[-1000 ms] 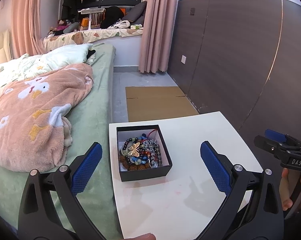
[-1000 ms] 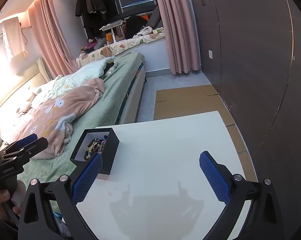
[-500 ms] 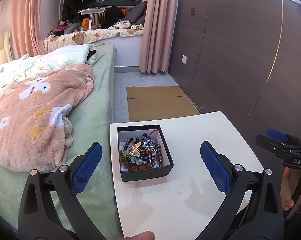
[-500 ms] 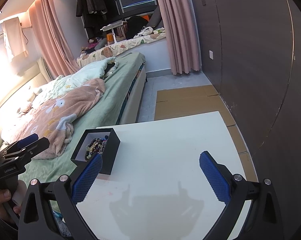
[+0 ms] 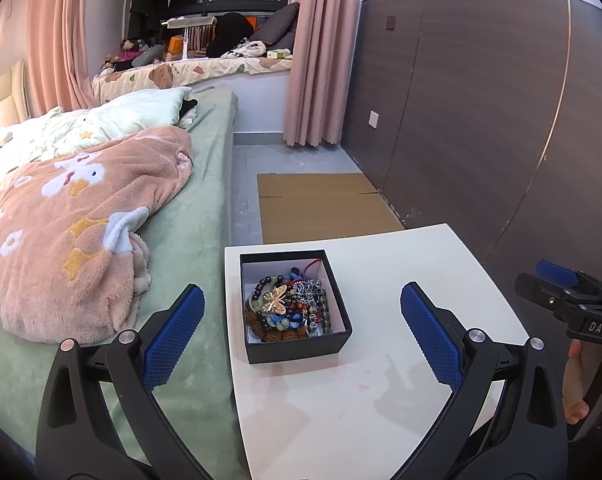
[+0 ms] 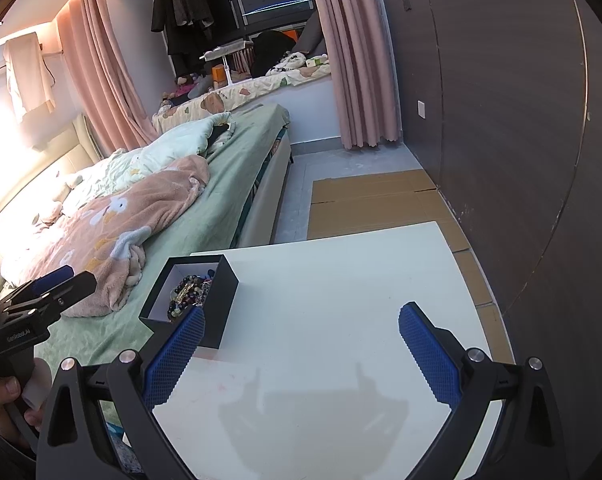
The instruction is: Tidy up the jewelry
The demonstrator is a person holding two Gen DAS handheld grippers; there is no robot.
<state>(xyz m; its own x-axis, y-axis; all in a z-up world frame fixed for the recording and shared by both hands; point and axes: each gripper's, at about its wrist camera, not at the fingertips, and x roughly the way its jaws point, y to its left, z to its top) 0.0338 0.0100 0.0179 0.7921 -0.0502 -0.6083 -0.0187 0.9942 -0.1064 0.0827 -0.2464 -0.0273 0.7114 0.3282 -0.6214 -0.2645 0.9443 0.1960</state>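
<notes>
Jewelry box (image 5: pixel 295 306) on white table (image 5: pixel 381 400); left hand-held gripper (image 5: pixel 301 336), right hand-held gripper (image 6: pixel 299 346) level, spread apart.

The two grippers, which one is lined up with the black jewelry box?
The left gripper: the black jewelry box sits between its open fingers, while the right gripper faces bare white table, box off to its left.

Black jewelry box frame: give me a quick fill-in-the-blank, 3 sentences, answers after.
1. The black box sits on the white ____.
2. The butterfly piece atop the beads in the box is ____ in color.
3. The left gripper and the right gripper both have their fingers ____.

Answers: table; gold; open
</notes>
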